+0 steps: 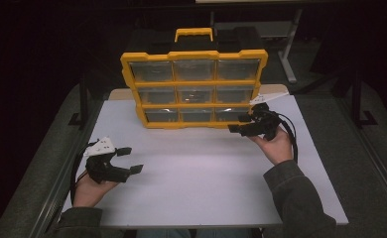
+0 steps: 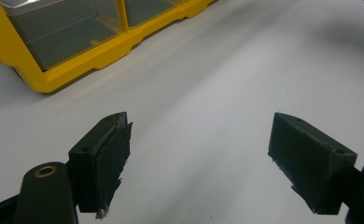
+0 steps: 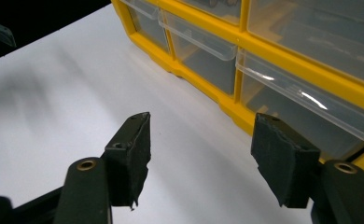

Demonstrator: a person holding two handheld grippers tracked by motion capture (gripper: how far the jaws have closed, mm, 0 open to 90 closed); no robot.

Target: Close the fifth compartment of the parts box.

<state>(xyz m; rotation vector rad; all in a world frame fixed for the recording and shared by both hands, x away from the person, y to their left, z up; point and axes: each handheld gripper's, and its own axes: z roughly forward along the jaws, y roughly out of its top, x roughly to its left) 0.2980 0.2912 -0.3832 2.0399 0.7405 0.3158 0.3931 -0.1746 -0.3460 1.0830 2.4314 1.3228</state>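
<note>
A yellow organiser cabinet [image 1: 195, 84] with three rows of clear drawers stands upright at the back of the white table [image 1: 196, 173]. My right gripper [image 1: 237, 124] hovers low in front of its bottom right drawer [image 1: 231, 115], jaws open and nothing between them. In the right gripper view the gripper [image 3: 203, 122] points along the cabinet's bottom row, with the nearest drawer [image 3: 306, 107] just beyond the right jaw. My left gripper [image 1: 132, 159] rests at the table's front left, open and empty. In the left gripper view the left gripper [image 2: 201, 126] faces bare table, with the cabinet's corner [image 2: 77, 70] beyond.
The cabinet has a yellow carry handle [image 1: 194, 33] on top. The table's left and right edges drop to a dark floor. Legs of another table [image 1: 286, 59] stand behind on the right. The white surface in front of the cabinet is bare.
</note>
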